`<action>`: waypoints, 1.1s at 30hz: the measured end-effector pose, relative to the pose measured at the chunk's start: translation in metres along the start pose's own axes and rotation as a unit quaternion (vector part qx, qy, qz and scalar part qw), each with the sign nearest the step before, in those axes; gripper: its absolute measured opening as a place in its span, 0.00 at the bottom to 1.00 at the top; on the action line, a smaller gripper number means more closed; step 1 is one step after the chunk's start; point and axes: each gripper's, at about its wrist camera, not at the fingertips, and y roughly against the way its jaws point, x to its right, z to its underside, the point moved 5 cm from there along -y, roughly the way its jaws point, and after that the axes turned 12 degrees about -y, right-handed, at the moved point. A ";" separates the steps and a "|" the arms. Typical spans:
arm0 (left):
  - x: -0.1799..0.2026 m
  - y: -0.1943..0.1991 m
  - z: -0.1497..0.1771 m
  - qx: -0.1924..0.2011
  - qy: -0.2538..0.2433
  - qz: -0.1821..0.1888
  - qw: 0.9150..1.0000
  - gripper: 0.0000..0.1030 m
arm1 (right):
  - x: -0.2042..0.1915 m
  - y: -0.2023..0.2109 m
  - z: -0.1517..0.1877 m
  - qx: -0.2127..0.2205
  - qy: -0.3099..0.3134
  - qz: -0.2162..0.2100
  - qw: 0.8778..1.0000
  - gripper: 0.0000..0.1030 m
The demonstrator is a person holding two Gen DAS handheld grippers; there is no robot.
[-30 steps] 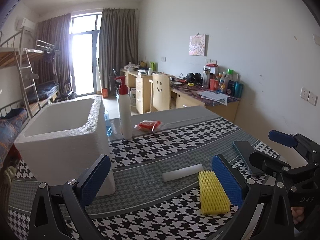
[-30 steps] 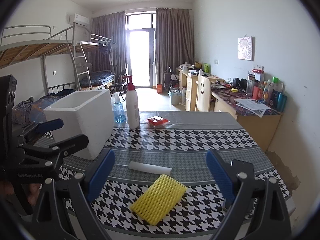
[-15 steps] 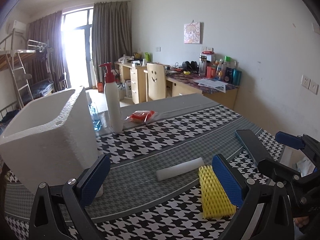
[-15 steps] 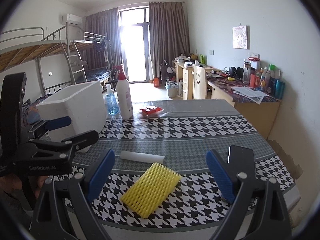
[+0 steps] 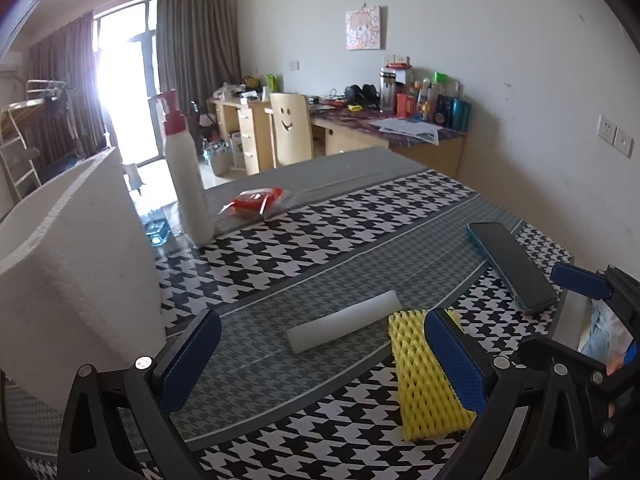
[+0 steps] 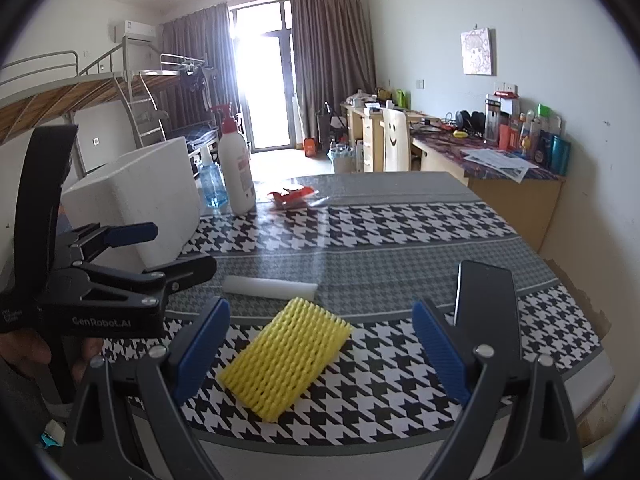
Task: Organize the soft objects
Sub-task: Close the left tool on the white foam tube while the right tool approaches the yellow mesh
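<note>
A yellow foam net sleeve (image 5: 428, 376) (image 6: 286, 354) lies flat near the front of the houndstooth table. Just behind it lies a white foam roll (image 5: 344, 320) (image 6: 270, 286). A white foam box (image 5: 72, 280) (image 6: 140, 200) stands at the left. My left gripper (image 5: 322, 360) (image 6: 184, 249) is open and holds nothing; the roll sits ahead between its pads, and its right pad overlaps the net in this view. Low over the table's front edge, my right gripper (image 6: 320, 346) (image 5: 538, 312) is open and holds nothing, with the net between its pads.
A dark phone (image 5: 510, 266) (image 6: 486, 296) lies at the right front. A white pump bottle (image 6: 238, 176), a blue sanitiser bottle (image 6: 210, 184) and a red packet (image 6: 292, 196) stand at the back. A person's hand (image 6: 24, 352) holds the left gripper.
Both grippers have come lower and closer to the foam pieces, and the left one has swung so the box fills its left side. The net and the roll have not moved.
</note>
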 end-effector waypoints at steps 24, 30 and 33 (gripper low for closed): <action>0.001 -0.072 0.006 -0.067 -0.034 0.045 0.996 0.85 | 0.015 -0.020 0.015 -0.036 -0.019 -0.003 0.999 0.92; 0.006 -0.081 0.008 -0.070 -0.062 0.050 0.994 0.84 | 0.013 -0.027 0.019 -0.049 -0.019 -0.005 0.999 0.92; 0.011 -0.087 0.012 -0.079 -0.078 0.061 0.992 0.81 | 0.009 -0.031 0.020 -0.055 -0.016 -0.007 0.998 0.92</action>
